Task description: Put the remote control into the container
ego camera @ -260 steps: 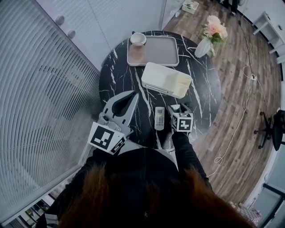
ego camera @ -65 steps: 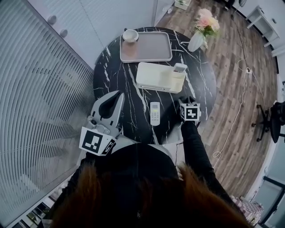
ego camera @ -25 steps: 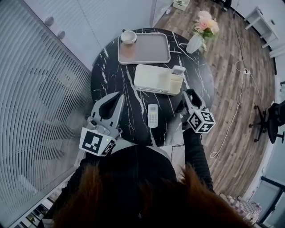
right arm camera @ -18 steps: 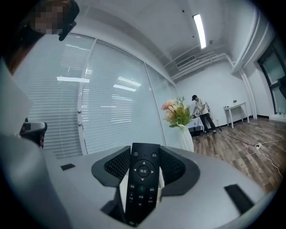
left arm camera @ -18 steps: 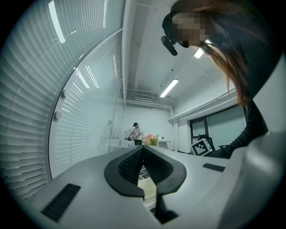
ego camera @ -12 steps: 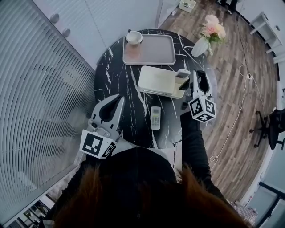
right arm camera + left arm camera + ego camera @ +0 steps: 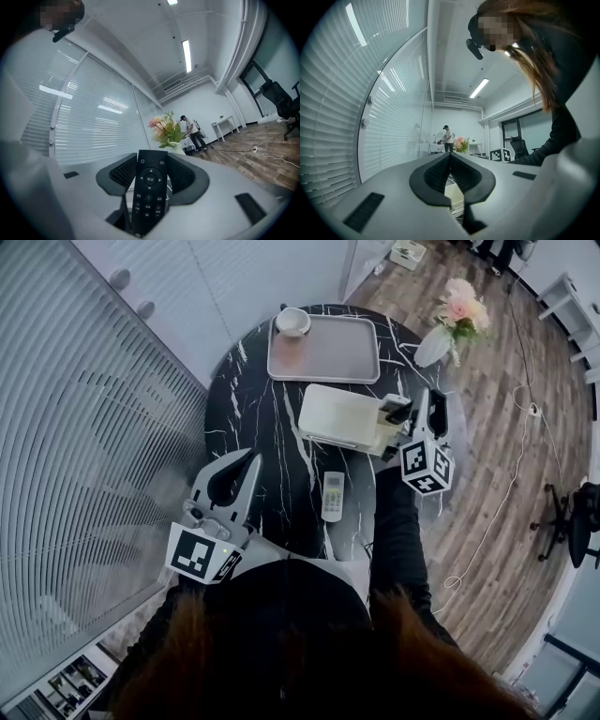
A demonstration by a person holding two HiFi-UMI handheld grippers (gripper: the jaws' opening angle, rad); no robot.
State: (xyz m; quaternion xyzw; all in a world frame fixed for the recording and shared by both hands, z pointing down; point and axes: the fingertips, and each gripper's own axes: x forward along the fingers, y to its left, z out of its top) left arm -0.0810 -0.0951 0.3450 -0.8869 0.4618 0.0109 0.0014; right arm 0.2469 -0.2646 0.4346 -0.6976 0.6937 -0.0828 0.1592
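At the table's point(image 7: 246, 399) right edge, the right gripper point(image 7: 151, 161) is clamped on a black remote point(image 7: 150, 187). Its pads press the remote's two long sides, and the buttons face the gripper's camera. In the head view the remote sits just beside the container's point(image 7: 337, 413) right end; whether it touches the container I cannot tell. The left gripper point(image 7: 254, 458) hovers over the table's near-left rim, its jaws together with nothing between them.

The table is round. Blinds point(image 7: 84, 427) run close along its left side, and the person stands at its near edge. To the right lies open wood floor point(image 7: 506, 484) with a thin cable point(image 7: 487, 521) trailing across it. A vase point(image 7: 433, 345) of flowers stands at the far-right rim. Bare marble stretches between the container and the near edge, broken only by a white remote point(image 7: 333, 496) lying flat there, lengthwise toward the person.

The container lies mid-table, long side across. Its right end is an open compartment with a pale remote point(image 7: 394, 403) standing in it; the rest shows a plain white top. Behind it a tray point(image 7: 337, 348) sits at the far edge, with a cup point(image 7: 292, 322) in its far-left corner.
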